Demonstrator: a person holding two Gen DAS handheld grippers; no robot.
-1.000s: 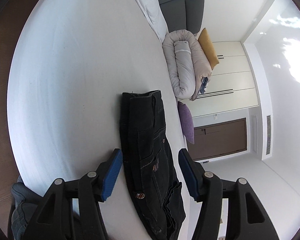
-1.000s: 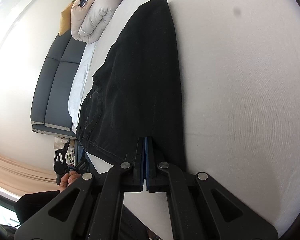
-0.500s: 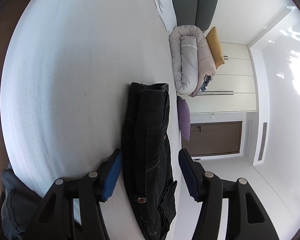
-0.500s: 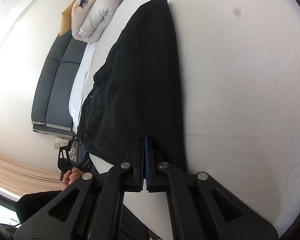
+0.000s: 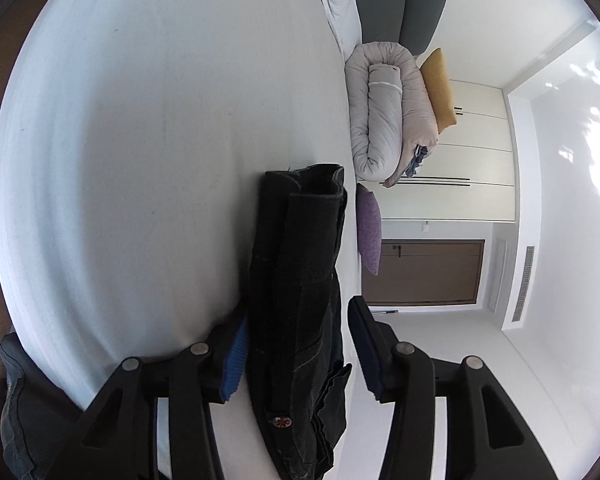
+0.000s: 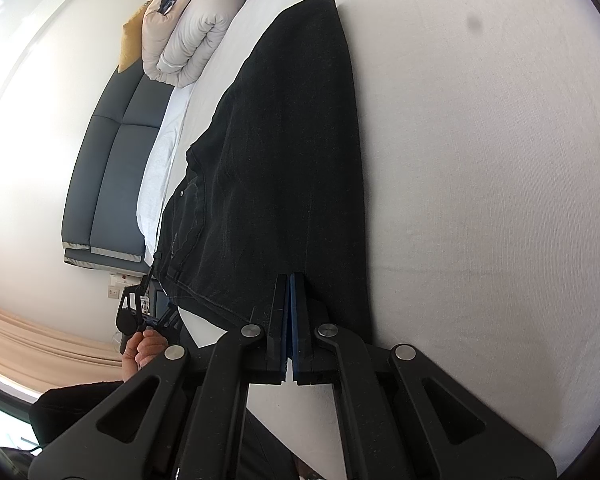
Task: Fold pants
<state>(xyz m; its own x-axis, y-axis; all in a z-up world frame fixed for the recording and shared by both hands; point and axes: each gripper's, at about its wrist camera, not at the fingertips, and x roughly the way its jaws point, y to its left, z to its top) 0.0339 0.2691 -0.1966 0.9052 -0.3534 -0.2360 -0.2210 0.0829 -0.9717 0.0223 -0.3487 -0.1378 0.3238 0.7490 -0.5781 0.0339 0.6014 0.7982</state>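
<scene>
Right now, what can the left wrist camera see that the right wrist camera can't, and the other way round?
Only the left wrist view shows the left gripper, fingers apart around the pants' waist end, a metal button, a brown door and white closet doors.

Only the right wrist view shows the right gripper shut on the pants' edge, the person's hand and a beige curtain.

Both show the black pants on the white bed, the rolled duvet, yellow pillow and gray headboard.
</scene>
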